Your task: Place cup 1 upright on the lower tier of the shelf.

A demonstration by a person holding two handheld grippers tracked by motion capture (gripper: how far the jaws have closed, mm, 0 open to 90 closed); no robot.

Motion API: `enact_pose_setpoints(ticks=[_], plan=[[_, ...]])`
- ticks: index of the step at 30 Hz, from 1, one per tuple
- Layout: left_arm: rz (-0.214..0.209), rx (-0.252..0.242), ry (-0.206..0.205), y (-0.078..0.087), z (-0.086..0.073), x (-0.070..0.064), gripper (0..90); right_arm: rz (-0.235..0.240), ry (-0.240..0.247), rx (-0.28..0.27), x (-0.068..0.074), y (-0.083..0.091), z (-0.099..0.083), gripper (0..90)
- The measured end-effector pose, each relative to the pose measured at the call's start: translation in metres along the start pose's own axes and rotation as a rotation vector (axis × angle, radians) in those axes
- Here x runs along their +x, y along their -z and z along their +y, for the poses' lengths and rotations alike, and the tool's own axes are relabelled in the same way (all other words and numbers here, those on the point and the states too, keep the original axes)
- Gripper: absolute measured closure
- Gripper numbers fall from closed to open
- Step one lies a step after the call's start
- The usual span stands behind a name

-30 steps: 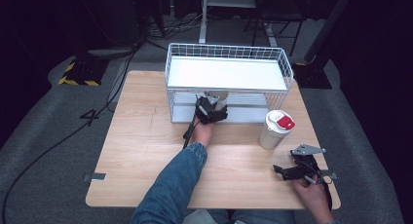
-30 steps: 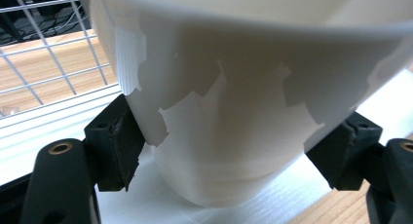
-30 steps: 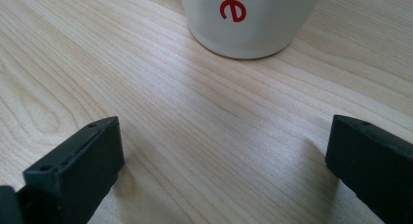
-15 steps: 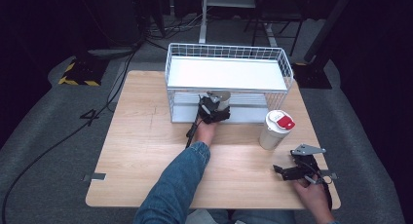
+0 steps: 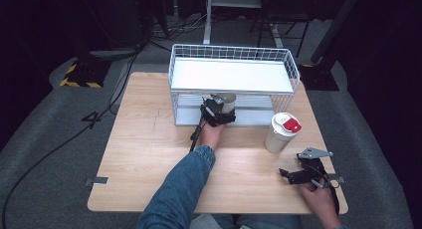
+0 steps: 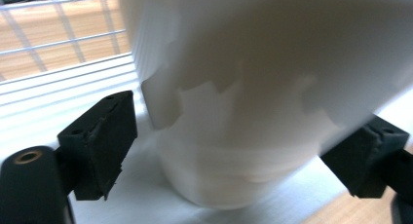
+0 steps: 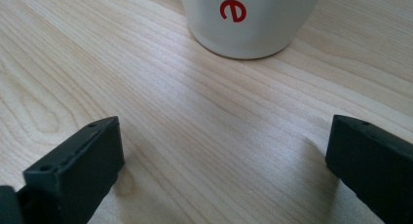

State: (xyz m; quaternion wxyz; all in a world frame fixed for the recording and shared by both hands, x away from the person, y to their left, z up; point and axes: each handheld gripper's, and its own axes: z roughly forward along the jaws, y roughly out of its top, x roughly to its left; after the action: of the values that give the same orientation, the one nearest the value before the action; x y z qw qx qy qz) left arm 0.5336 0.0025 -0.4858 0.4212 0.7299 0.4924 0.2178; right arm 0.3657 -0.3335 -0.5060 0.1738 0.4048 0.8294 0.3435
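Little is changed since the earlier frames: the left gripper (image 5: 217, 111) is kept at the lower shelf of the white wire rack (image 5: 234, 75). A blurred white paper cup (image 6: 253, 102) is seen between its spread jaws, contact unclear. The right gripper (image 5: 298, 174) is held open on the wooden table (image 5: 139, 154), near the red-lidded white cup (image 5: 281, 133).

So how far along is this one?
Nothing looks finished. In hand: the left claw straddles a white cup on the wire rack's lower shelf, jaws apart, not clamped. Left: a second cup stands on the table; the right claw rests open near it.
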Motion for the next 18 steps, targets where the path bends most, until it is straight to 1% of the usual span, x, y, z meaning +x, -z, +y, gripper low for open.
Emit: enact_pose_setpoints(ticks=[1,4,7,9,10,11,12,13,14,15,16,18], plan=[[-0.013,-0.004,0.002,0.0,0.0,0.0,10.4,0.0,0.0,0.0,0.0,0.0,0.0,0.4],[-0.024,-0.011,-0.003,0.003,0.002,0.0,9.5,0.0,0.0,0.0,0.0,0.0,0.0,0.4],[-0.038,-0.015,0.008,0.006,0.003,-0.002,8.9,0.0,0.0,0.0,0.0,0.0,0.0,0.4],[-0.052,0.0,0.009,0.009,0.003,-0.004,8.2,0.0,0.001,-0.001,0.0,0.0,0.0,0.4],[-0.06,0.003,0.005,0.011,0.003,-0.005,6.1,0.001,0.003,-0.001,0.0,0.0,0.0,0.5],[-0.073,0.005,0.008,0.013,0.003,-0.006,6.1,0.001,0.003,-0.001,0.0,0.0,0.0,0.5],[-0.07,0.001,0.015,0.017,0.002,-0.007,5.9,0.002,0.002,-0.001,0.0,0.0,0.0,0.6],[-0.071,-0.003,0.014,0.02,0.002,-0.008,5.8,0.002,0.001,0.0,0.0,0.0,0.0,0.6],[-0.071,-0.009,0.002,0.023,0.002,-0.007,5.7,0.002,0.0,0.0,0.0,0.0,0.0,0.6],[-0.085,-0.008,0.007,0.027,0.002,-0.006,5.5,0.002,0.0,0.0,0.0,0.0,0.0,0.5],[-0.088,-0.013,0.011,0.03,0.002,-0.006,5.2,0.002,0.0,0.0,0.0,0.0,0.0,0.6],[-0.099,-0.008,0.026,0.037,0.001,-0.006,3.2,0.002,0.0,0.0,0.0,0.0,0.0,0.6]])
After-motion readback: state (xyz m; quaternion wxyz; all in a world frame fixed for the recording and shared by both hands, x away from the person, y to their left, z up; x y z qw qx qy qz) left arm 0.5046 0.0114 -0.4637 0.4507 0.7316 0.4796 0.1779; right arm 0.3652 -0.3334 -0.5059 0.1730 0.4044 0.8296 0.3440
